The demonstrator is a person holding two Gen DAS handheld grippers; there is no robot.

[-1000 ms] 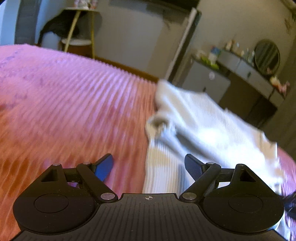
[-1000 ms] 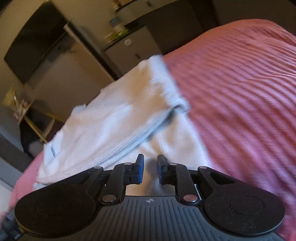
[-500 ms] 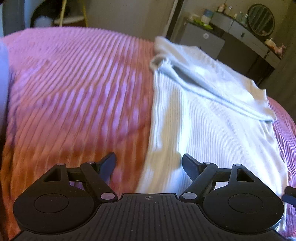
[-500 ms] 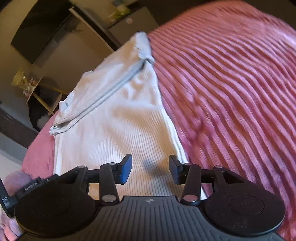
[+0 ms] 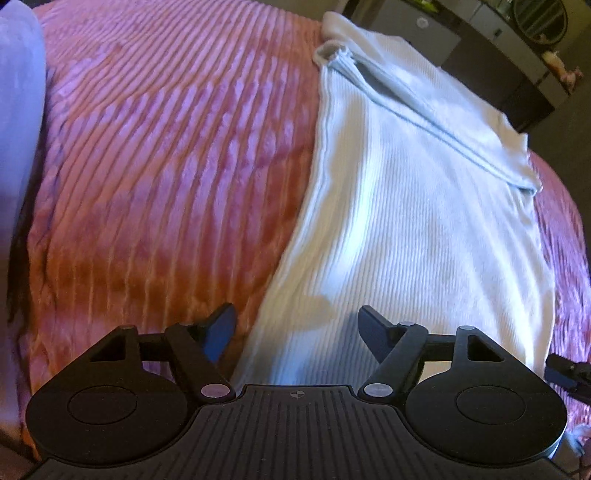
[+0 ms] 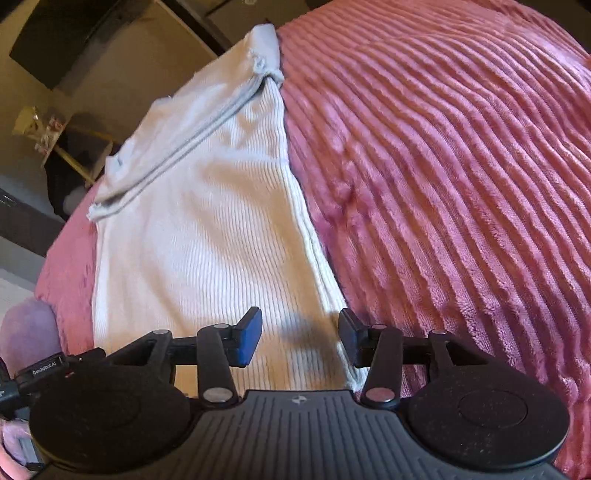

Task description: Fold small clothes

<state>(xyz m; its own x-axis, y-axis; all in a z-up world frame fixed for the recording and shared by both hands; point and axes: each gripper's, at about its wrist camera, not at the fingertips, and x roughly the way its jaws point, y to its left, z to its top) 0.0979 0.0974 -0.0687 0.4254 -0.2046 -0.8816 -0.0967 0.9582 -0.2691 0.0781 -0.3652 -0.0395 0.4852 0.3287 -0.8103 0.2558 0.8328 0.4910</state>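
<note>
A white ribbed garment [image 5: 406, 206] lies flat on the pink ribbed bedspread [image 5: 166, 147], with its far part folded back over itself. My left gripper [image 5: 297, 325] is open and empty, above the garment's near left edge. In the right wrist view the same garment [image 6: 207, 229] runs away from me on the bedspread [image 6: 443, 184]. My right gripper [image 6: 300, 334] is open and empty, above the garment's near right edge. The other gripper's body shows at the left edge of the right wrist view [image 6: 40, 373].
A lilac pillow [image 5: 18, 110] lies at the left of the bed. Beyond the bed stand a grey cabinet and dresser with a round mirror [image 5: 539, 18], a dark TV [image 6: 62, 33] on the wall, and a side table [image 6: 74, 162].
Both grippers have pulled back toward the garment's near end and tilted down. The right gripper has opened from nearly shut. The folded far part now lies flat.
</note>
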